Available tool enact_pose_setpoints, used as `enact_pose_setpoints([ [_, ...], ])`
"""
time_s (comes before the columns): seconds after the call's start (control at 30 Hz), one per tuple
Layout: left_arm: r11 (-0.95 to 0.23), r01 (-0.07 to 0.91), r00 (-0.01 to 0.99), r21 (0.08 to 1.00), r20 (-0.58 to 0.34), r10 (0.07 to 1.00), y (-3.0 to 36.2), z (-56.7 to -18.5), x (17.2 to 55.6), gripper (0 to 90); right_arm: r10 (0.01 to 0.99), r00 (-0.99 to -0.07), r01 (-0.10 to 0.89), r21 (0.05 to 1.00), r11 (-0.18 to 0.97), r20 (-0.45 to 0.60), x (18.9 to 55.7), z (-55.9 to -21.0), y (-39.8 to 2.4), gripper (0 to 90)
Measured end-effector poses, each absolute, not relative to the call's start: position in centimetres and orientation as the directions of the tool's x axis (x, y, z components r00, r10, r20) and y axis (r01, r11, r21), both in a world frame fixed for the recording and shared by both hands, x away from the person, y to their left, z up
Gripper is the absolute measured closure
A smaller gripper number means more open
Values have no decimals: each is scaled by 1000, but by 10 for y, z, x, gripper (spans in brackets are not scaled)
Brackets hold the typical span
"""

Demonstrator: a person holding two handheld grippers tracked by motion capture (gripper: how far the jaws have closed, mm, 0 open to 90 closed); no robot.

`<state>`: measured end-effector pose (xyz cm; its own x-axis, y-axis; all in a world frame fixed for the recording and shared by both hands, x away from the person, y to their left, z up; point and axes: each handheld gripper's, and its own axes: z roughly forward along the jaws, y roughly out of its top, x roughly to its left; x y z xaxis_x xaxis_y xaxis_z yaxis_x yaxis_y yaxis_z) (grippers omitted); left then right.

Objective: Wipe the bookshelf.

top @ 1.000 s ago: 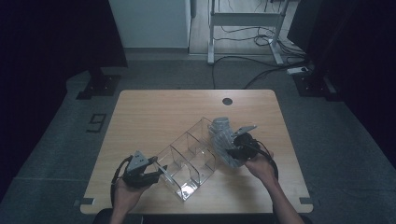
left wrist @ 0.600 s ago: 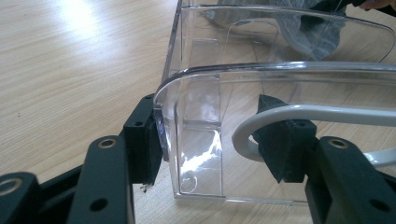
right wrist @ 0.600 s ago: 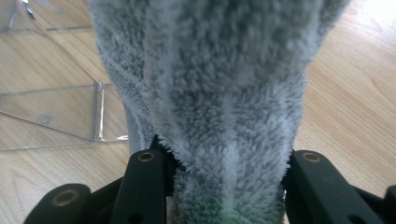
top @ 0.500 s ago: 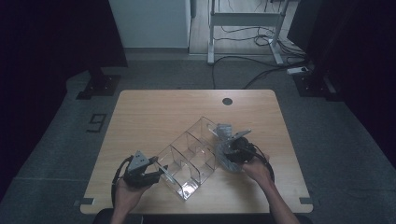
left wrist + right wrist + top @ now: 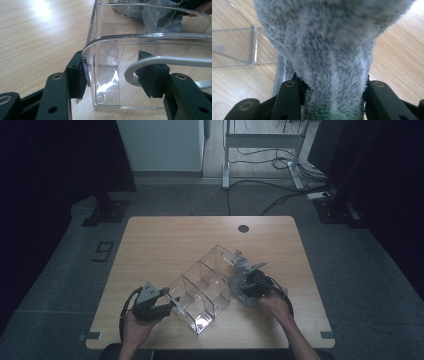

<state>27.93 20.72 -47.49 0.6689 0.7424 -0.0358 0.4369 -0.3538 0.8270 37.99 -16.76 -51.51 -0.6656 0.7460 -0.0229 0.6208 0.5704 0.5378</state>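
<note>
Tongs [image 5: 332,100] grip upright cloth [image 5: 329,50].

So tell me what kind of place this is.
Probably a lab or recording studio, not a home: a lone wooden table on grey carpet, dark curtains at the sides, and cables trailing over the floor under a metal desk frame behind.

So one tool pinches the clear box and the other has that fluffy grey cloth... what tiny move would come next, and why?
Probably a short wiping stroke of the grey cloth along the clear box's side wall. The right tool is clamped on the cloth, which sits against the box's right side, while the left tool grips the near end wall and can hold the box steady.
</note>
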Motion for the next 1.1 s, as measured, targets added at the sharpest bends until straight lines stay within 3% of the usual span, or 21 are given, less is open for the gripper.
enact_pose_setpoints([
  [0.3, -360, 416, 678, 835, -21, 735, 210, -474, 278, 399, 749, -663, 602, 601, 526, 9, 366, -486, -187, 610],
  [0.5, -364, 403, 686, 840, -14, 728, 212, -474, 276, 435, 746, -666, 573, 642, 509, 3, 360, -458, -194, 610],
  [1.1, -361, 402, 693, 841, -22, 721, 214, -474, 276, 426, 731, -682, 505, 709, 492, -22, 363, -373, -189, 611],
])
